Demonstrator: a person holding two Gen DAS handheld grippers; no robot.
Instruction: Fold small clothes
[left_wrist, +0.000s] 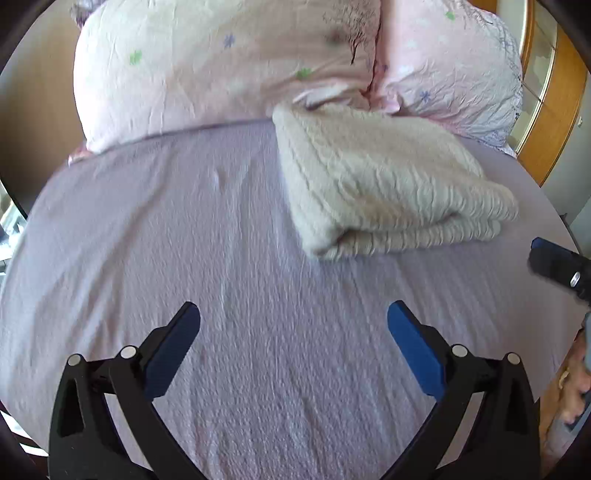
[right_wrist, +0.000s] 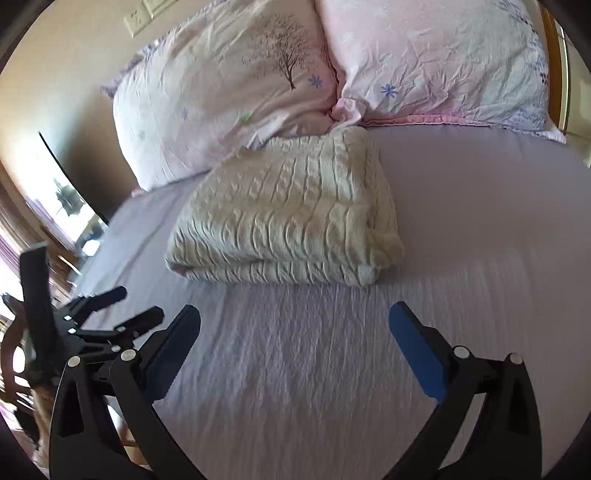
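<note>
At frame centre of right wrist view: folded cream knit sweater (right_wrist: 286, 214) on lilac sheet (right_wrist: 332, 350), touching pink pillows (right_wrist: 229, 85). Left gripper (left_wrist: 293, 314) spread, empty. Right gripper (right_wrist: 294, 314) spread, empty.

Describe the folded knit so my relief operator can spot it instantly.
Start at the two pink floral pillows at the head of the lilac bed sheet. Right below where they meet lies the cream cable-knit sweater, folded into a thick rectangle. It is the only ribbed, chunky item; everything around it is smooth fabric.

Folded sweater (left_wrist: 384, 177) (cream) — lilac sheet (left_wrist: 184, 229)
</note>
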